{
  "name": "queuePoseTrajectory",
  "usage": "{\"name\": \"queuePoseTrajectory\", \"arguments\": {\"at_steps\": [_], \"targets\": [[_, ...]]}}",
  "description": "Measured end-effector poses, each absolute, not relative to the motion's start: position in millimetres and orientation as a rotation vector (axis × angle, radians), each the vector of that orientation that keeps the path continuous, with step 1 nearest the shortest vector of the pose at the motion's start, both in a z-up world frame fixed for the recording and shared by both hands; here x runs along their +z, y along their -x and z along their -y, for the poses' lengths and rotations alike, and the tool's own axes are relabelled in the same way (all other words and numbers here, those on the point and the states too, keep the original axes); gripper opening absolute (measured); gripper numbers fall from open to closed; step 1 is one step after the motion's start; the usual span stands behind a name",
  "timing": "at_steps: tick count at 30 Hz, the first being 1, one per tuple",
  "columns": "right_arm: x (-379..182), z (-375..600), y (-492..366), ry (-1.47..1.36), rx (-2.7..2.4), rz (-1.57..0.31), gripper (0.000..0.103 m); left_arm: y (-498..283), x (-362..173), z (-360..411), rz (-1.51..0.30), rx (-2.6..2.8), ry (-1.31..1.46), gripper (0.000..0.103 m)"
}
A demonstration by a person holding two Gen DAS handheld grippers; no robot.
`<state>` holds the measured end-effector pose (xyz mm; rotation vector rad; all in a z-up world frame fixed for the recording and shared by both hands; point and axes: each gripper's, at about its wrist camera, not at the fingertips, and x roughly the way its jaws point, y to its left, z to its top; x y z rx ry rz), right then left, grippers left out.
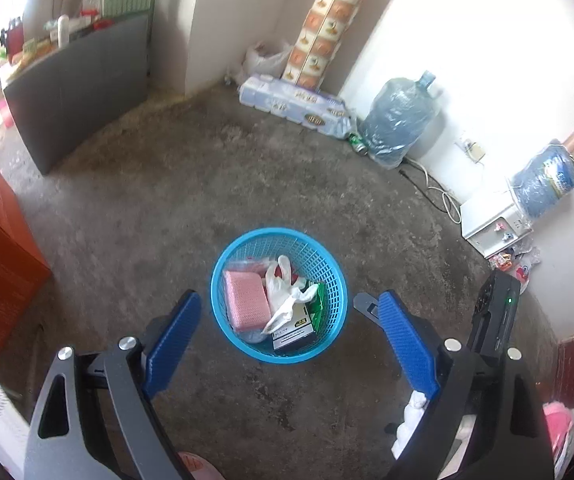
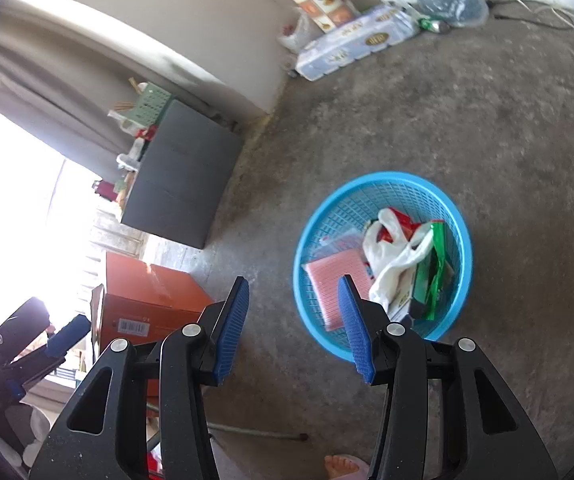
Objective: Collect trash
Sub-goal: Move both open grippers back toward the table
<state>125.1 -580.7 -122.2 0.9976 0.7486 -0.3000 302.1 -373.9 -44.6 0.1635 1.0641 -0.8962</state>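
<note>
We hold both grippers, left [image 1: 277,320] and right [image 2: 293,312], released and empty above the trash-filled blue basket [image 1: 329,276] on the floor.

Round blue mesh basket [image 1: 329,276] stands upright on concrete floor; inside lie pink sponge [image 1: 245,300], crumpled white bag [image 1: 285,296], green wrapper [image 1: 318,306].

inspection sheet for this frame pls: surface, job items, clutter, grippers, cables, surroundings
Surface: bare concrete floor, stained.
Job's things: blue basket upright on the floor, holding a pink pad, white plastic bag, green wrapper and a box.
Clutter: green can beside the water jug.
Grippers: left gripper open, empty; right gripper open, empty.
Cables: white cord along the wall.
Surroundings: tissue packs, orange box, dark cabinet.
</note>
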Motion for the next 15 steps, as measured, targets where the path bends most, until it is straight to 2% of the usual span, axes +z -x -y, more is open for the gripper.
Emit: {"name": "queuePoseTrajectory", "arguments": {"at_steps": [5, 8, 12, 15], "targets": [[-53.5, 545.4, -124.6, -0.843, -0.191, -0.668, 0.057, -280.3, 15.3, 285.5, -0.937, -0.862, -0.132, 0.088], [-16.1, 518.3, -134.1, -0.756, -0.1, -0.65, 0.06, -269.9, 42.4, 214.9, -0.887, -0.815, -0.068, 0.088], [27.6, 471.6, -151.0, -0.611, 0.049, -0.644, 0.069, -256.3, 64.2, 108.6, -0.808, -0.677, 0.01, 0.088], [47.4, 432.3, -169.3, -0.534, 0.167, -0.668, 0.073, -246.6, 69.4, 32.5, -0.777, -0.543, 0.051, 0.088]]}}
